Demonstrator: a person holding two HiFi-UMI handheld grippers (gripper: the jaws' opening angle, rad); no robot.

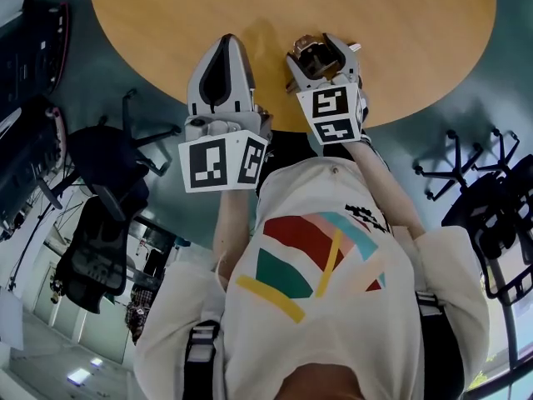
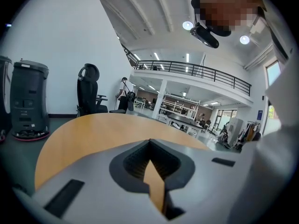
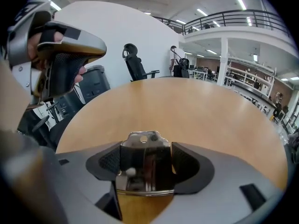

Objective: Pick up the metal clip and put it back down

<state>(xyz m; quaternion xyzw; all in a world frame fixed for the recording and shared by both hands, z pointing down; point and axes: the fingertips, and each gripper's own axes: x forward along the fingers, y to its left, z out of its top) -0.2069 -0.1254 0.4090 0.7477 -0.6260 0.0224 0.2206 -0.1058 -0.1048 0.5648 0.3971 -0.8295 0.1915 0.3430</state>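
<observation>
The shiny metal clip [image 3: 145, 164] is gripped between the wide-spread jaws of the right hand-held gripper [image 1: 316, 50] above the round wooden bench [image 1: 400, 40]. The left hand-held gripper [image 1: 226, 44] is kept closed and empty.

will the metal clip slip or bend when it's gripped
The metal clip looks like stiff sheet steel, so it probably won't flex between the pads of the right gripper. Its mirror-bright faces suggest it could slip under a light grip. Flat-sided and boxy, it seems unlikely to roll on the table.
</observation>
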